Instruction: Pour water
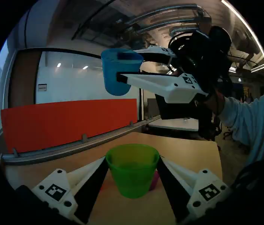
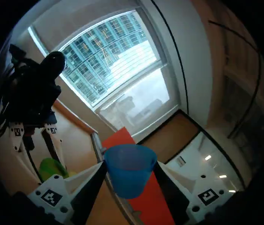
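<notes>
The blue cup (image 1: 117, 73) is the one I pour from. It is thin plastic, tapered and smooth-walled, so I judge it light, a little springy under pressure, and apt to slide if I squeeze too softly. My right gripper (image 2: 130, 167) pinches it across the wall just under the rim, one finger on each side. The taper helps there, since the wider rim sits above the fingers. The cup hangs upright or nearly so, raised well above the green cup (image 1: 132, 176) and a little to one side of it. I cannot see whether it carries water. If it does, the weight will shift as it tips, so a firm but not crushing hold seems right. The green cup looks like the same sort of thing — my left gripper (image 1: 132, 165) clasps it from both sides, low over the wooden table (image 1: 195, 150), though I cannot tell whether its base touches.
</notes>
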Action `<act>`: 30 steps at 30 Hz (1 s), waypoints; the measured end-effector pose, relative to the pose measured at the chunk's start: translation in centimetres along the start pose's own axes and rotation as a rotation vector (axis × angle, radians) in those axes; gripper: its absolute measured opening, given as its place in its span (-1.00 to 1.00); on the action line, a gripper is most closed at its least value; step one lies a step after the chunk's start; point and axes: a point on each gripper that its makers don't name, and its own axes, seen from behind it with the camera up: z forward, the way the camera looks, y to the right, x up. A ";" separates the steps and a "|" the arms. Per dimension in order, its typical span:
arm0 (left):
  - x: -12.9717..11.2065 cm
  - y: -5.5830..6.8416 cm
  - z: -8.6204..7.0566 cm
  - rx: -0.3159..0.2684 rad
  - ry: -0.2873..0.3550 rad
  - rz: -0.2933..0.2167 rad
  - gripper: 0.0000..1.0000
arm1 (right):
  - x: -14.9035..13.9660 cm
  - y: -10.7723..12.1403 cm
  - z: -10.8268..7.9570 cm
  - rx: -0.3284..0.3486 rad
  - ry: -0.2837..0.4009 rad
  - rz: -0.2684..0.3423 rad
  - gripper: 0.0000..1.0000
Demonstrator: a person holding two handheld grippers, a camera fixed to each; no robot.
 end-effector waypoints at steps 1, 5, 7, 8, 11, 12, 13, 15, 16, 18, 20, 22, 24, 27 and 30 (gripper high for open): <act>0.0 0.0 0.0 0.001 0.000 0.000 0.74 | 0.0 -0.1 -0.1 0.004 -0.001 0.031 0.79; 0.0 0.0 0.0 0.003 0.000 0.001 0.74 | 0.3 -0.5 -0.3 0.017 -0.006 0.175 0.79; 0.0 0.0 0.0 0.003 0.000 0.001 0.74 | 0.4 -0.6 -0.4 0.022 -0.005 0.250 0.79; 0.0 0.0 -0.1 0.003 -0.001 0.002 0.74 | 0.5 -0.6 -0.5 0.025 -0.004 0.293 0.79; 0.0 -0.1 -0.1 0.004 -0.002 0.003 0.74 | 0.6 -0.5 -0.6 0.036 0.000 0.405 0.79; 0.0 -0.1 -0.2 0.004 -0.003 0.004 0.74 | 0.6 -0.5 -0.6 0.040 0.002 0.440 0.79; 0.0 -0.2 -0.2 0.005 -0.003 0.004 0.74 | 0.6 -0.5 -0.6 0.044 0.000 0.469 0.79; 0.1 -0.3 -0.3 0.006 -0.003 0.004 0.74 | 0.5 -0.5 -0.6 0.055 -0.003 0.529 0.79; 0.1 -0.3 -0.3 0.006 -0.003 0.004 0.74 | 0.4 -0.5 -0.6 0.058 -0.006 0.552 0.79; 0.1 -0.4 -0.4 0.006 -0.003 0.004 0.74 | 0.2 -0.5 -0.6 0.066 -0.013 0.600 0.79; 0.1 -0.4 -0.4 0.006 -0.003 0.004 0.74 | 0.1 -0.5 -0.6 0.075 -0.017 0.638 0.79; 0.2 -0.5 -0.4 0.006 -0.003 0.005 0.74 | 0.1 -0.5 -0.6 0.083 -0.019 0.670 0.79; 0.2 -0.5 -0.5 0.007 -0.003 0.006 0.74 | 0.1 -0.6 -0.6 0.092 -0.020 0.699 0.79; 0.1 -0.7 -0.4 0.008 -0.005 0.006 0.74 | 0.4 -0.9 -0.6 0.110 -0.023 0.736 0.79; 0.0 -0.7 -0.5 0.010 -0.007 0.005 0.74 | 0.7 -1.0 -0.5 0.123 -0.017 0.764 0.79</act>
